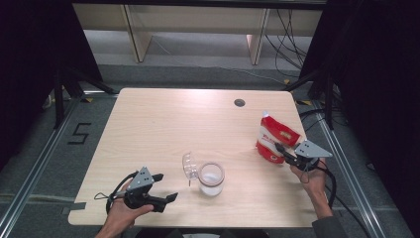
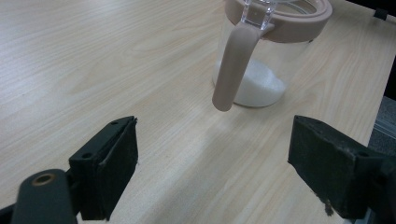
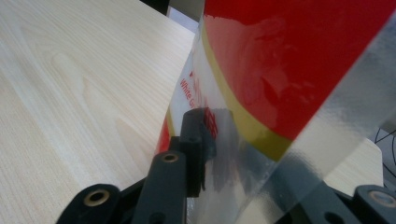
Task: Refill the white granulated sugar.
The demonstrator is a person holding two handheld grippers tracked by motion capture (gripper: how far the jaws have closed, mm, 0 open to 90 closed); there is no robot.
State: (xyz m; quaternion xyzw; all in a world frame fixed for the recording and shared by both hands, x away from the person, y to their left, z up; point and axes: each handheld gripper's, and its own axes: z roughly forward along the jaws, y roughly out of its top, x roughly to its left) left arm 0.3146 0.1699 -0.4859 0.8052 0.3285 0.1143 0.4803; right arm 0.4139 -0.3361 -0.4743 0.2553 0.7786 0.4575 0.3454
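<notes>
**A:** Why is the left gripper [image 1: 167, 187] being kept so low beside the jar [image 1: 211, 179]?

**B:** It is being held ready, by the look of it. Its jaws are being held wide apart with nothing between them, and they are being pointed at the jar across a strip of bare table [image 1: 163, 124]. In the left gripper view the jar's pink latch [image 2: 233, 60] is hanging down the near side. A steadying grip is probably being prepared there.

**A:** And the jar itself?

**B:** It is being left standing upright near the front middle of the table, with its clear lid [image 1: 189, 166] swung open to the left. A little white powder [image 2: 259, 86] is lying at the bottom. The mouth is most likely being kept open so that more can be poured in.

**A:** Where is the red-and-white bag [image 1: 275, 136] being kept?

**B:** It is standing well apart from the jar, near the right edge of the table. It is being approached low down, at its near bottom corner, by the right gripper [image 1: 280, 151].

**A:** Is it being gripped?

**B:** That cannot be told. In the right gripper view the bag's clear lower film is lying between the jaws, and one pad is being seen right against it. The other jaw is being hidden by the bag, so pressure cannot be confirmed.
</notes>
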